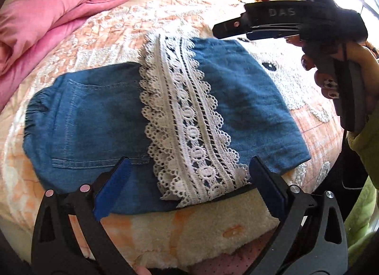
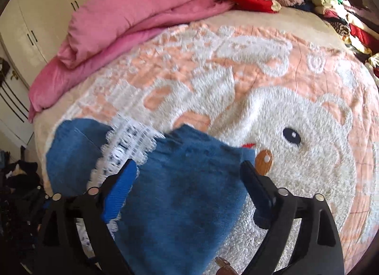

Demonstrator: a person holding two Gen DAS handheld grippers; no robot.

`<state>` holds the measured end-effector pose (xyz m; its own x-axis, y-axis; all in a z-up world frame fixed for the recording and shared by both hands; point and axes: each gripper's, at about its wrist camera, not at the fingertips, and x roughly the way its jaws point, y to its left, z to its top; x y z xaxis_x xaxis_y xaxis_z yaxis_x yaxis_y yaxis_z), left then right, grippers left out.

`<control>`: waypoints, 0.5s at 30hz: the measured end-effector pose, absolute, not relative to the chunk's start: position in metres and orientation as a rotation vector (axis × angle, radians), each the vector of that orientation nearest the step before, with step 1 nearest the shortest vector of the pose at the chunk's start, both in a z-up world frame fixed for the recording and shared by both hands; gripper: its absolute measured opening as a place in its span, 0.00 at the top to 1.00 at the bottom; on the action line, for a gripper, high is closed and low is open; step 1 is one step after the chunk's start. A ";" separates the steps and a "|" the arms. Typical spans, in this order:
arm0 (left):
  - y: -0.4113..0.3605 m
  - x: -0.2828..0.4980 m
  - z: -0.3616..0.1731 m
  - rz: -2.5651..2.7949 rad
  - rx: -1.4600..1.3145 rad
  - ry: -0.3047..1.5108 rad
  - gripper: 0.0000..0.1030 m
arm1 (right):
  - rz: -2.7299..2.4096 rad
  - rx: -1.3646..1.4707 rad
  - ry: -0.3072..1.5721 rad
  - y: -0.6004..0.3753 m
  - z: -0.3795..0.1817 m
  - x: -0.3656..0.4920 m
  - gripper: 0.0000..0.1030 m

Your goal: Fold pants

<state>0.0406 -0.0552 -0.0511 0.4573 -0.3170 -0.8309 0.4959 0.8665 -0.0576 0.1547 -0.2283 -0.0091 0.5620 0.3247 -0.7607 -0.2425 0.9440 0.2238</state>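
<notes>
The left gripper (image 1: 187, 180), spread and empty, hovers over the near edge of the pants (image 1: 94, 118), whose long axis runs left-right mid-frame, while the right gripper (image 2: 189, 187) hangs spread above their right end.

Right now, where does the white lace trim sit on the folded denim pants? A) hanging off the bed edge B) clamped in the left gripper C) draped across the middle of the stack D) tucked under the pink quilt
C: the white lace trim runs as a band across the middle of the denim pants, lying on the bed blanket; the left gripper stands open, pads off the cloth.
</notes>
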 end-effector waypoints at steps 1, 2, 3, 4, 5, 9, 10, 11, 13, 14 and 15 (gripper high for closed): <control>-0.051 0.040 -0.048 -0.498 0.195 0.968 0.09 | 0.345 0.095 0.907 -0.226 -0.005 0.154 0.14; -0.048 0.040 -0.045 -0.493 0.187 0.963 0.09 | 0.358 0.089 0.896 -0.222 0.001 0.152 0.14; -0.043 0.040 -0.042 -0.486 0.179 0.956 0.09 | 0.368 0.083 0.888 -0.219 0.006 0.151 0.14; -0.037 0.039 -0.038 -0.475 0.167 0.947 0.09 | 0.382 0.076 0.879 -0.215 0.010 0.151 0.13; -0.030 0.037 -0.035 -0.463 0.156 0.941 0.09 | 0.396 0.070 0.872 -0.210 0.015 0.150 0.13; 0.004 0.040 -0.027 -0.388 0.085 0.932 0.09 | 0.464 0.032 0.857 -0.184 0.027 0.152 0.13; 0.016 0.040 -0.027 -0.362 0.061 0.938 0.09 | 0.484 0.019 0.858 -0.176 0.029 0.154 0.13; 0.027 0.041 -0.029 -0.342 0.037 0.945 0.09 | 0.496 0.013 0.859 -0.170 0.029 0.155 0.13; 0.048 0.044 -0.033 -0.307 -0.015 0.961 0.09 | 0.538 -0.008 0.868 -0.153 0.030 0.158 0.13; 0.057 0.046 -0.036 -0.293 -0.041 0.971 0.09 | 0.563 -0.031 0.872 -0.142 0.030 0.160 0.13; 0.066 0.048 -0.040 -0.276 -0.077 0.983 0.09 | 0.578 -0.046 0.876 -0.135 0.029 0.160 0.13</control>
